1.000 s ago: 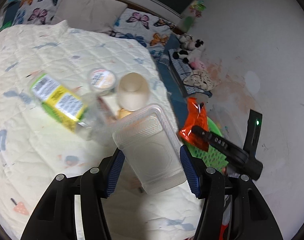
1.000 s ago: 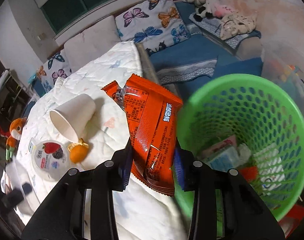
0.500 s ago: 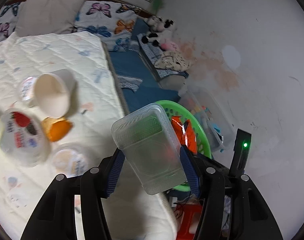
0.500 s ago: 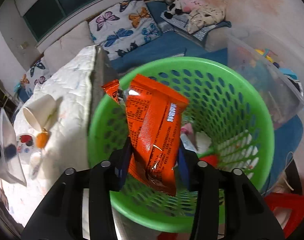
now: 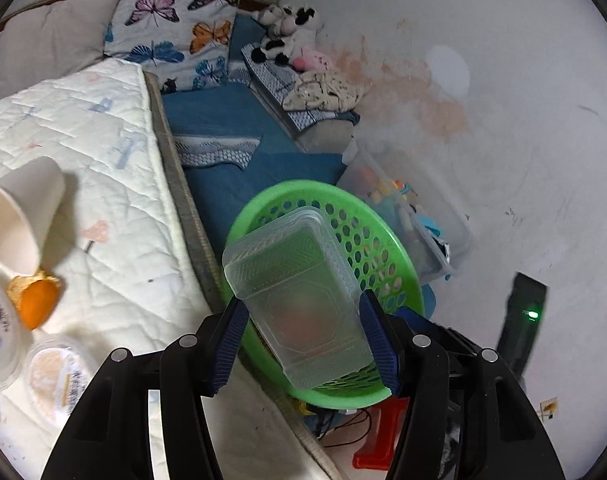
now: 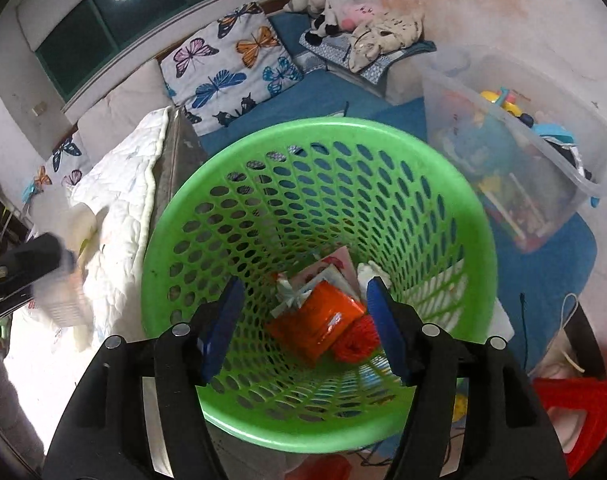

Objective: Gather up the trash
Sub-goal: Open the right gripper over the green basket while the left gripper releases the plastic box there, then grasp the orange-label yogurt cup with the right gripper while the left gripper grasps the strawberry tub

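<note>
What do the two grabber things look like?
The left gripper and the right gripper look the same: glossy black plastic arms with small round silver screws, ending in flat blue fingers with ribbed pads. No cables, sleeves or hands show in either view.

The green perforated plastic basket (image 6: 319, 280) sits directly below the right claw (image 6: 303, 328), the orange foil snack packet (image 6: 315, 322) inside it. The white quilted mattress (image 6: 115, 216) lies left, the clear plastic toy bin (image 6: 515, 160) right.
</note>
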`<state>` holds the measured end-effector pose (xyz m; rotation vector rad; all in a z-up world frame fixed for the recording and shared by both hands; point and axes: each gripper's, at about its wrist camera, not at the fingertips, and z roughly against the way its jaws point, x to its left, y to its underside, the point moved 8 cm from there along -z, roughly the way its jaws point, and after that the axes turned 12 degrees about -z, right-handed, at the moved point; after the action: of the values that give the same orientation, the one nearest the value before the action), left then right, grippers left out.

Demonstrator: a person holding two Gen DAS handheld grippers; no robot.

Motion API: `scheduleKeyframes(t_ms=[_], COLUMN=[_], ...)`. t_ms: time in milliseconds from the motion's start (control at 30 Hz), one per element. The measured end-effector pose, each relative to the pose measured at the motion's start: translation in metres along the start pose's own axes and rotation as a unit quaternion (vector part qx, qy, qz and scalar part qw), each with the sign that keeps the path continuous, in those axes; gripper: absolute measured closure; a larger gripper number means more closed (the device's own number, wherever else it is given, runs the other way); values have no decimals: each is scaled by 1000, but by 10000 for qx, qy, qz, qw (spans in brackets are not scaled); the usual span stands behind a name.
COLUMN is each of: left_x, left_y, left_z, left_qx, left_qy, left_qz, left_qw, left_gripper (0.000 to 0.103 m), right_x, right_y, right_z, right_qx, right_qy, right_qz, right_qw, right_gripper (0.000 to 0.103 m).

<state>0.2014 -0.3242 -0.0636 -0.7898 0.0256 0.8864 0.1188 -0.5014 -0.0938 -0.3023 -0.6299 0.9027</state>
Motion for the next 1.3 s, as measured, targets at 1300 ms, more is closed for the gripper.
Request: scheduleKeyframes(t_ms=[1300], left_x=[75], left_y=[44], left_z=[75], left_qx=[-324], left_qy=[-1158], left_qz=[153], left_qw=[9926], left_gripper=[36], right_x=[66], right_y=[50], right_z=[28], right_qx=[-39], right_qy=[-692], right_qz=[655], right_qw=[9954], right_gripper=[29])
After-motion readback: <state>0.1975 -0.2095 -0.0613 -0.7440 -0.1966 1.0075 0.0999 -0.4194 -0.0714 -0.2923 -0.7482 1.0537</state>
